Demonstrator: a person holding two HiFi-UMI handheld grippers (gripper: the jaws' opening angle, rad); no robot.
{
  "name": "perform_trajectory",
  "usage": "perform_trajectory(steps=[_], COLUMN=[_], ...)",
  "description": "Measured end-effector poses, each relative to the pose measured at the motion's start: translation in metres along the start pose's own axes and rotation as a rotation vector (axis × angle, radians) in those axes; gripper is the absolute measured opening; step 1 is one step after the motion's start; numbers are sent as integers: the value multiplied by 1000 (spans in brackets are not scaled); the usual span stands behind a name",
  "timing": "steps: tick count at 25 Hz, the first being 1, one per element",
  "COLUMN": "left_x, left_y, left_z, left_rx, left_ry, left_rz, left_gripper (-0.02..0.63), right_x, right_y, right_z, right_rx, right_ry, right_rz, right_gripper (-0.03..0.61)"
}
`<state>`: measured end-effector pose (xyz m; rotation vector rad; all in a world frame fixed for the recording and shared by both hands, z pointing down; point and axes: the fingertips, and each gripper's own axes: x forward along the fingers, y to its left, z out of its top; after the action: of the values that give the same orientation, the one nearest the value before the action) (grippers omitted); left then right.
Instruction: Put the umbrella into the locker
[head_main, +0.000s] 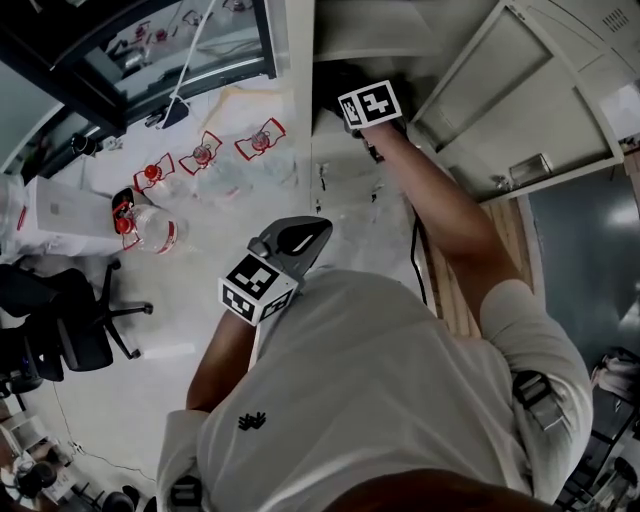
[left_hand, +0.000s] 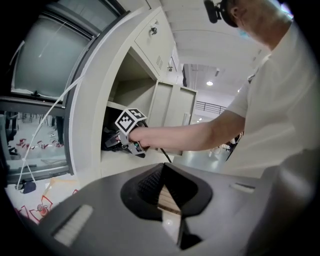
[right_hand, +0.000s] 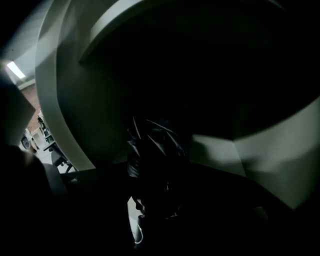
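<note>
We hold the right gripper (right_hand: 150, 210) inside the locker (right_hand: 65, 100), jaws apparently clamping the umbrella (right_hand: 155, 150), which extends toward 12 o'clock. The left gripper (left_hand: 170, 200) has its jaws together and empty. Next we release the umbrella and withdraw.

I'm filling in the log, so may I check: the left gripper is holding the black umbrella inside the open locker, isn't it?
Not quite: it is the right gripper that holds the black umbrella inside the open locker, as the left gripper view shows. The left gripper is outside it, jaws together and empty.
</note>
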<state>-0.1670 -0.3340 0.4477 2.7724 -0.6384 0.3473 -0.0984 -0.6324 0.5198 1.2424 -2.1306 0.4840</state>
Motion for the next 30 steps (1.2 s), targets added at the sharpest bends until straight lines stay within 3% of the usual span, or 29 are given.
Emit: perform_trajectory(steps=[17, 30], left_x=[-19, 1], left_y=[11, -14], left_z=[-11, -10], left_rx=[-36, -11], left_ry=[17, 30], left_rz=[32, 34], left_gripper=[54, 54], right_x=[26, -31], right_y=[-1, 5], right_z=[1, 4], right_rx=[-83, -150], right_ry=[93, -29], right_rz=[-48, -31], right_gripper=[256, 256])
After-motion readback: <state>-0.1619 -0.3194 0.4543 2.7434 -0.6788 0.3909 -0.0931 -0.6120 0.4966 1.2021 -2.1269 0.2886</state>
